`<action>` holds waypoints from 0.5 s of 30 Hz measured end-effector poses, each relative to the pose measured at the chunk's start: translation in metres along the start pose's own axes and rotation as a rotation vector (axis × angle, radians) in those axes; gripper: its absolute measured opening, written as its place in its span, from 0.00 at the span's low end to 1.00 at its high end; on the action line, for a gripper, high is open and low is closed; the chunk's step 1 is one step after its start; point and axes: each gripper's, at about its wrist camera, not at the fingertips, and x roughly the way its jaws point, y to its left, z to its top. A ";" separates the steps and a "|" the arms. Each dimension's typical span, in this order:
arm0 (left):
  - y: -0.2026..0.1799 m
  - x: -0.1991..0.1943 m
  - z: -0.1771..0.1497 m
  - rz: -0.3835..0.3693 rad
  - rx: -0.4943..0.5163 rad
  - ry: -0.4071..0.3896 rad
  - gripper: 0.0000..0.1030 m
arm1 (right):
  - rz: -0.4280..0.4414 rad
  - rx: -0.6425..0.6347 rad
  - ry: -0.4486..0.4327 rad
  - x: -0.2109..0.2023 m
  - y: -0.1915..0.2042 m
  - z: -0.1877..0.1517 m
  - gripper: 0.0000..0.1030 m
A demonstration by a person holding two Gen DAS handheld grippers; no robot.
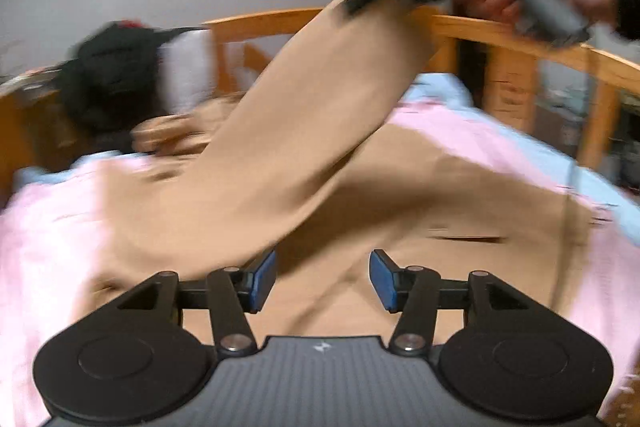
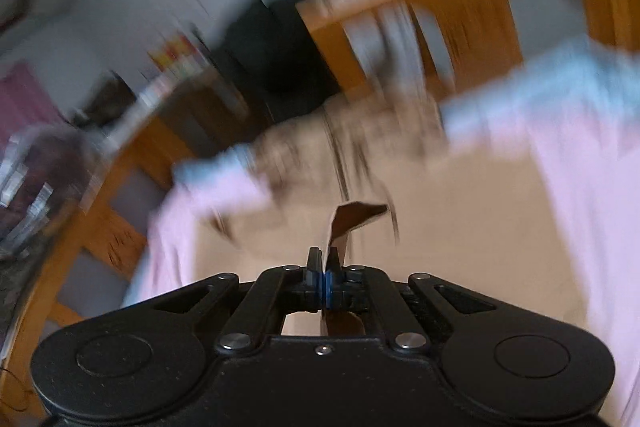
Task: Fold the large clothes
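A large tan garment (image 1: 440, 195) lies spread on a pink sheet on the bed. One long part of it (image 1: 320, 107) is lifted off the bed up to my right gripper (image 1: 360, 1), which a hand holds high at the top right. In the right wrist view my right gripper (image 2: 326, 281) is shut on a tan fabric edge (image 2: 340, 227), with the garment (image 2: 440, 227) below. My left gripper (image 1: 322, 277) is open and empty, low over the garment's near part. Both views are blurred by motion.
The pink sheet (image 1: 48, 247) covers a light blue mattress (image 1: 500, 131). A curved wooden bed rail (image 1: 500, 31) runs behind. Dark clothes (image 1: 108, 83) and a white item hang on the rail at the back left. A cluttered shelf (image 2: 36, 179) stands left of the bed.
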 end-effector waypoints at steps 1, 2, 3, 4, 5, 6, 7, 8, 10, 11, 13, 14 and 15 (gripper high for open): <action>0.010 0.001 -0.001 0.058 -0.002 0.010 0.56 | 0.004 -0.021 -0.032 -0.006 0.002 0.012 0.00; 0.020 0.005 -0.002 0.123 0.007 0.026 0.56 | 0.006 -0.031 -0.055 -0.011 0.003 0.025 0.00; 0.032 0.012 -0.003 0.193 0.016 0.051 0.56 | 0.002 -0.035 -0.071 -0.014 0.004 0.034 0.00; 0.045 0.022 -0.003 0.253 0.024 0.074 0.56 | 0.001 -0.040 -0.083 -0.016 0.005 0.042 0.00; 0.056 0.032 -0.003 0.292 0.037 0.090 0.56 | -0.001 -0.047 -0.089 -0.016 0.006 0.048 0.00; 0.065 0.042 -0.003 0.328 0.051 0.102 0.56 | -0.002 -0.052 -0.090 -0.018 0.005 0.050 0.00; 0.075 0.055 -0.002 0.368 0.070 0.119 0.55 | 0.001 -0.054 -0.091 -0.017 0.006 0.052 0.00; 0.080 0.066 -0.002 0.388 0.090 0.135 0.54 | 0.007 -0.055 -0.089 -0.015 0.008 0.052 0.00; 0.089 0.086 0.000 0.421 0.133 0.167 0.47 | 0.018 -0.062 -0.088 -0.015 0.010 0.048 0.00; 0.093 0.096 0.000 0.437 0.149 0.184 0.40 | 0.025 -0.067 -0.088 -0.016 0.008 0.044 0.00; 0.104 0.105 0.003 0.448 0.114 0.194 0.18 | 0.025 -0.082 -0.085 -0.015 0.007 0.041 0.00; 0.112 0.104 0.005 0.444 0.062 0.182 0.16 | 0.024 -0.090 -0.086 -0.015 0.006 0.038 0.00; 0.115 0.102 0.006 0.440 0.016 0.164 0.12 | 0.022 -0.091 -0.089 -0.015 0.005 0.036 0.00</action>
